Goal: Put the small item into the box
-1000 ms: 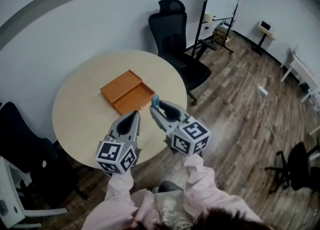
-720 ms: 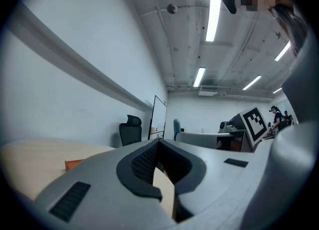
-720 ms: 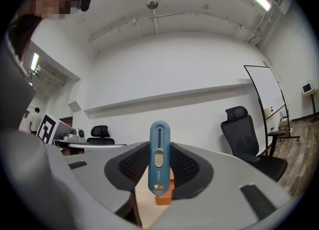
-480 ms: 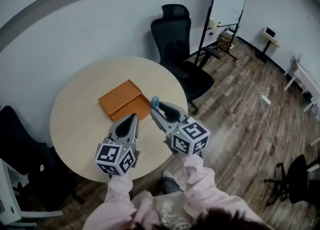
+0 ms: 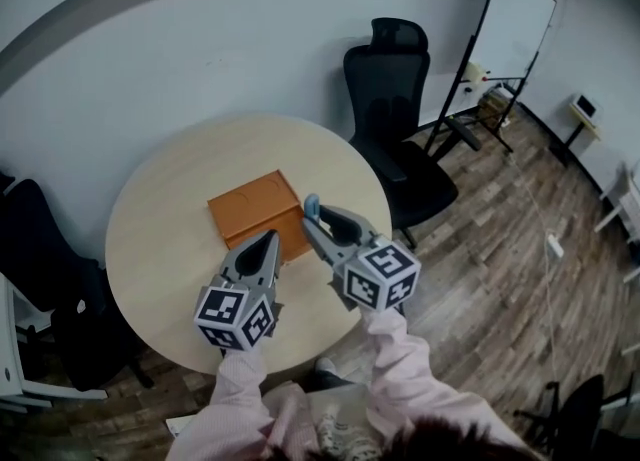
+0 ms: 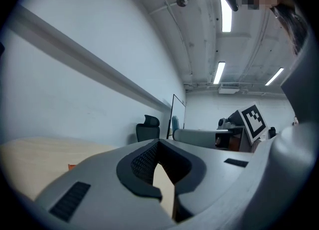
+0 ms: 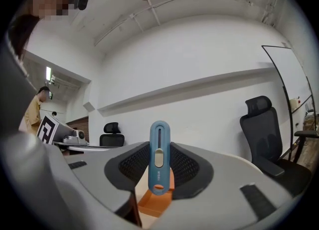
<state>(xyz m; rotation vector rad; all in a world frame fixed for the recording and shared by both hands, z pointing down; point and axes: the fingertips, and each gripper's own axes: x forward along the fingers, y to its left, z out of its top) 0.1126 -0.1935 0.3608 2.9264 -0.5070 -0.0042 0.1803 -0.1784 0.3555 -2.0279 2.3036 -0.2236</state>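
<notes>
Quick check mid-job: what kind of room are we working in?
Most likely an office meeting room: a round wooden table, black swivel office chairs beside it, and a whiteboard on a stand near the wall.

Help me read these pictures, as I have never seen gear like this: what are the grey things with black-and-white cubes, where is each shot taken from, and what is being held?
There is no robot here. A person holds a hand-held claw in each hand, and the patterned cubes are part of those tools. The wide shot comes from a camera on the person's head, looking down. In it the left claw and the right claw reach over a round wooden table, on which an orange box lies. The other two shots come from a camera riding on each claw, looking along its jaws. The right one shows a small blue item pinched between the jaws, with the box beyond it. The left one shows the jaws closed together with nothing between them.
</notes>
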